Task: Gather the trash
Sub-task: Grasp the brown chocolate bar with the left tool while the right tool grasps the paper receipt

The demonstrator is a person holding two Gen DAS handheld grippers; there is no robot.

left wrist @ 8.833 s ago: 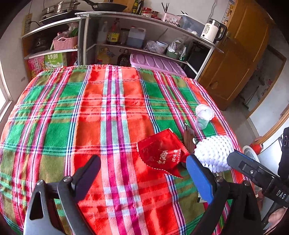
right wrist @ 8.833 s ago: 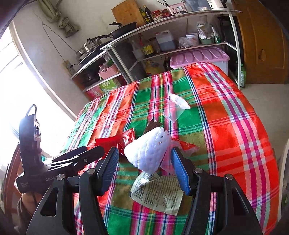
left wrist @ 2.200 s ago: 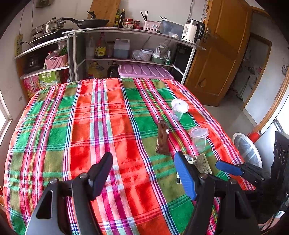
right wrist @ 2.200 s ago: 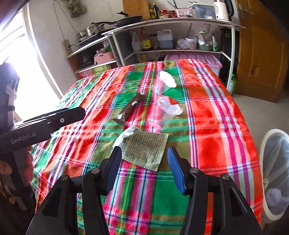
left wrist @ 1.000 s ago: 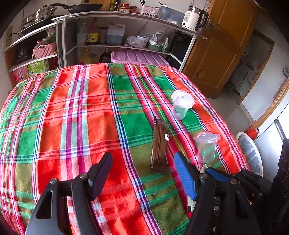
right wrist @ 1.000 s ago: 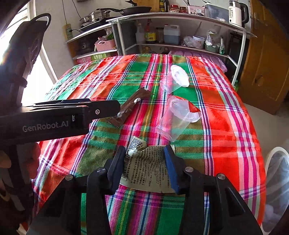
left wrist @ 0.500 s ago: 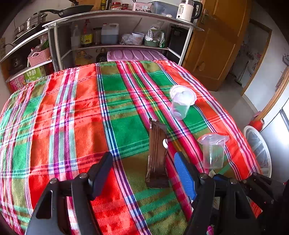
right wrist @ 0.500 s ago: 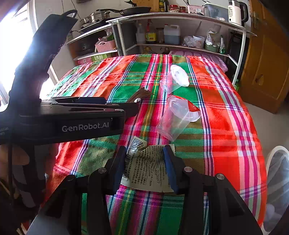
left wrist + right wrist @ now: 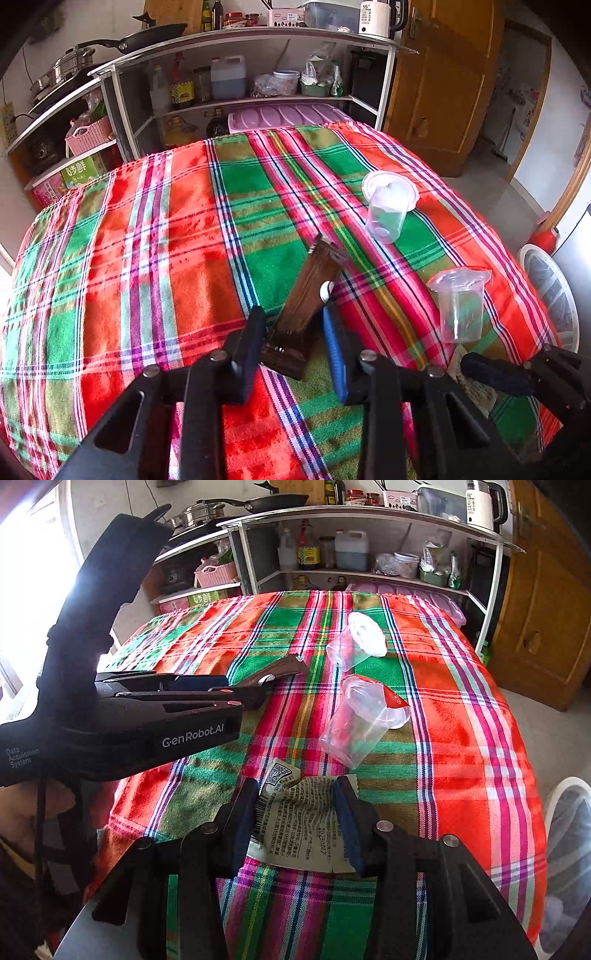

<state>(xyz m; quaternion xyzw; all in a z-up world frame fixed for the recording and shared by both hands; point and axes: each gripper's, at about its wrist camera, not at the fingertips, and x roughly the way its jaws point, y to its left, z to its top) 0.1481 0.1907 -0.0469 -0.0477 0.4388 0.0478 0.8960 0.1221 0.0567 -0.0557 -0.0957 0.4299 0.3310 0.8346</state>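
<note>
A brown snack wrapper [image 9: 308, 295] lies on the plaid tablecloth [image 9: 147, 240]; its near end sits between the fingers of my left gripper [image 9: 293, 325], whose jaws have narrowed around it with small gaps still showing. The wrapper also shows in the right wrist view [image 9: 273, 674]. My right gripper [image 9: 295, 805] is open, its fingers straddling a printed white paper wrapper [image 9: 299, 823] near the table's front edge. Two clear plastic cups lie on the cloth: a far one [image 9: 388, 210] and a near one [image 9: 460, 302], seen too in the right wrist view [image 9: 356, 640] [image 9: 364, 720].
A white trash bin [image 9: 565, 849] stands on the floor right of the table. A metal shelf [image 9: 258, 85] with bottles, pans and a kettle stands behind the table, with a pink tub [image 9: 284, 116] and a wooden door [image 9: 439, 81] to its right.
My left gripper has moved forward over the brown wrapper and its jaws have narrowed around it. My right gripper has stayed over the paper wrapper, jaws slightly narrower.
</note>
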